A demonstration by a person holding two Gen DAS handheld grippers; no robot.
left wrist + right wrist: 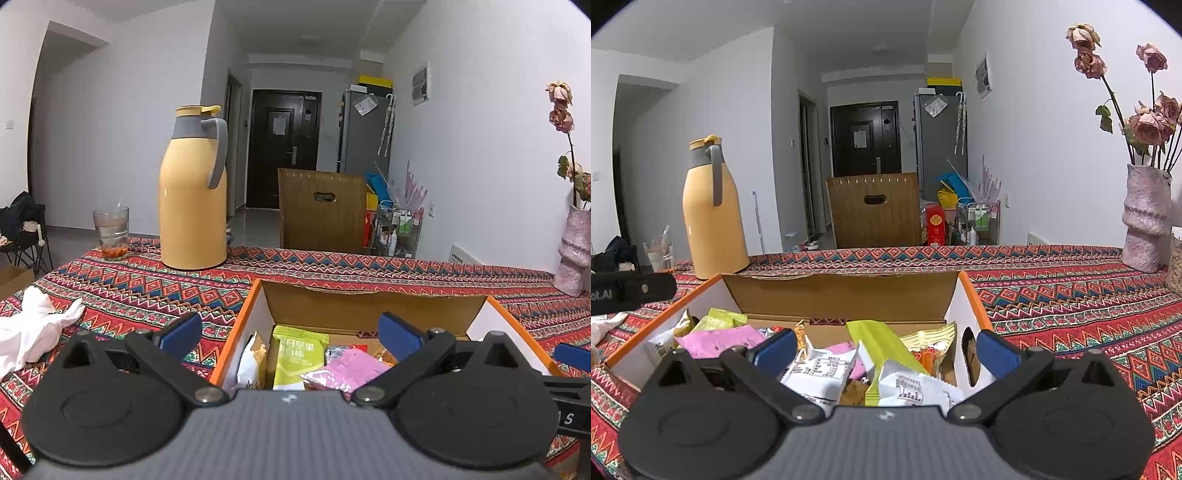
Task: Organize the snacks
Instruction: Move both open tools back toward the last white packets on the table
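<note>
While both tools hovered at the near rim of the orange-edged cardboard box (967,295), the left hand-held gripper (291,332) and the right hand-held gripper (886,349) each stood with jaws spread wide and nothing between the blue pads. Box sat on the worktop under a red patterned woven cloth (1071,295), with packets heaped loose inside. From the right tool, a long lime-green foil packet (882,350) lay straight ahead and just below, its long axis running away from the jaws and slightly leftward. White printed packets (827,373) lay beside it, touching. From the left tool, a second lime-green packet (297,354) stood nearly upright ahead, with a pink packet (347,369) just to its right. Judged the right hand nearer the main heap; to pinch the long packet across its width, the jaws looked roughly aligned already.
</note>
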